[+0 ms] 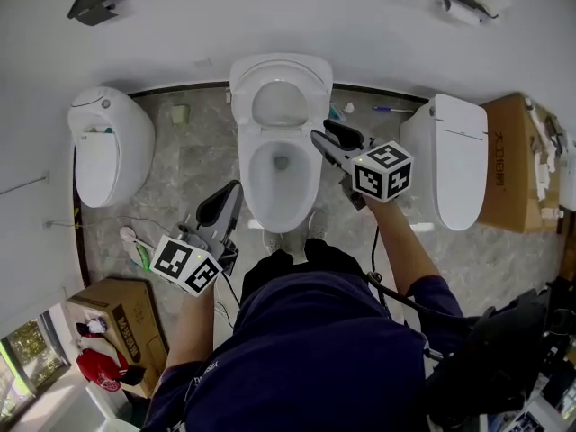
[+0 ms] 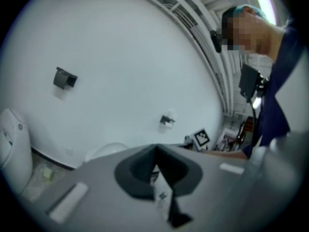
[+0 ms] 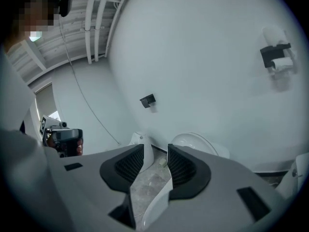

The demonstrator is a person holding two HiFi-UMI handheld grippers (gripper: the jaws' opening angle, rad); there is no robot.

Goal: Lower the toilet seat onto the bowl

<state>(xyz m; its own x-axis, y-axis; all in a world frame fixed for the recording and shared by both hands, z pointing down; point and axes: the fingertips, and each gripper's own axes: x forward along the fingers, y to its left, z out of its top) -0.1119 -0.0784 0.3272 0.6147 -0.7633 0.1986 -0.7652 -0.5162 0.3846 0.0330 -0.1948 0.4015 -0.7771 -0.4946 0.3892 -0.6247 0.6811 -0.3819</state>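
The middle toilet's white seat stands raised against the wall, its oval opening showing. Below it the bowl is uncovered. My right gripper hovers beside the bowl's right rim, jaws apart with nothing between them. In the right gripper view the right gripper looks over the bowl's rim toward the raised seat. My left gripper hangs left of the bowl's front, not touching it. In the left gripper view the left gripper has its pads meeting at the tips, empty.
A closed toilet stands to the left and another to the right. Cardboard boxes sit at far right and lower left. Paper holders hang on the wall. The person's shoes stand before the bowl.
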